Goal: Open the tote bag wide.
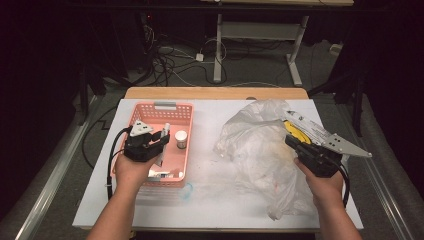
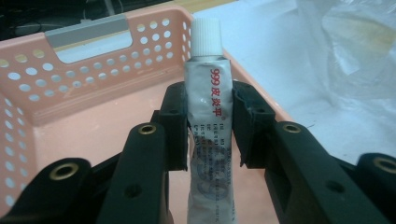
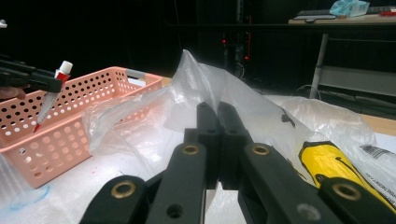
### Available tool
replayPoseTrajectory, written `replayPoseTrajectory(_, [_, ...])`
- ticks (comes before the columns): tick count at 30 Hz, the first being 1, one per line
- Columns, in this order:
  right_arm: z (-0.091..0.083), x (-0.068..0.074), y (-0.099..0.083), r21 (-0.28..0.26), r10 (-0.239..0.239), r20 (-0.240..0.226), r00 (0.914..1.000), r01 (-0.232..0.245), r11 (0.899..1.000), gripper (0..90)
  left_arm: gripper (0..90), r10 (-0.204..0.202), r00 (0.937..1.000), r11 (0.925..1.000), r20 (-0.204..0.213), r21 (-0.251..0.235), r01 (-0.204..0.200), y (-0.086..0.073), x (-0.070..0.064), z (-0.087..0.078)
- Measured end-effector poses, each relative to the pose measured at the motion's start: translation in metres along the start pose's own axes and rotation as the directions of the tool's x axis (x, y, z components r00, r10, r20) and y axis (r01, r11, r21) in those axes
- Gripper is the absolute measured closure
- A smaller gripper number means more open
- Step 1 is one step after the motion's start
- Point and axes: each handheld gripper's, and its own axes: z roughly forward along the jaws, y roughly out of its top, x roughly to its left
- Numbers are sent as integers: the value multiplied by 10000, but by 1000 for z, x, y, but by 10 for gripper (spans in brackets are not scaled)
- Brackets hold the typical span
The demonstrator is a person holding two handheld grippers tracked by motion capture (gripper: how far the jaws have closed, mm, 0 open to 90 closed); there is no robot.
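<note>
Left gripper (image 2: 209,128) clamping a silver tube (image 2: 209,140) over the pink basket (image 1: 150,116), centre-left; right gripper (image 3: 218,116) pinching the plastic bag (image 1: 255,145), centre-right. White jar (image 1: 181,138) sitting in basket; yellow packet (image 3: 329,163) beside; white tabletop (image 1: 210,200), dark room.

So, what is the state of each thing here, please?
Tube: capped, held upright over the basket.
Basket: open, holding a small jar.
Small jar: upright, lid on.
Plastic bag: crumpled, one fold pinched and lifted.
Left gripper: shut on tube.
Right gripper: shut on bag.
</note>
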Motion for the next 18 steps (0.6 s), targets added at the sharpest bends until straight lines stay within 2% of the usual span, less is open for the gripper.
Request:
replayPoseTrajectory(8, [0,0,0,25,-52,22,10000,51,10000,900,670,-74,9999,9989,124,-472,80,-11,-7,-6])
replayPoseTrajectory(12, [0,1,-1,48,-37,10,10000,37,10000,900,670,-12,9998,9986,173,-532,21,-13,-8,-7])
replayPoseTrajectory(18, [0,2,-1,57,-88,-14,10000,88,9999,900,670,-183,9986,9948,501,-990,232,-12,-10,-14])
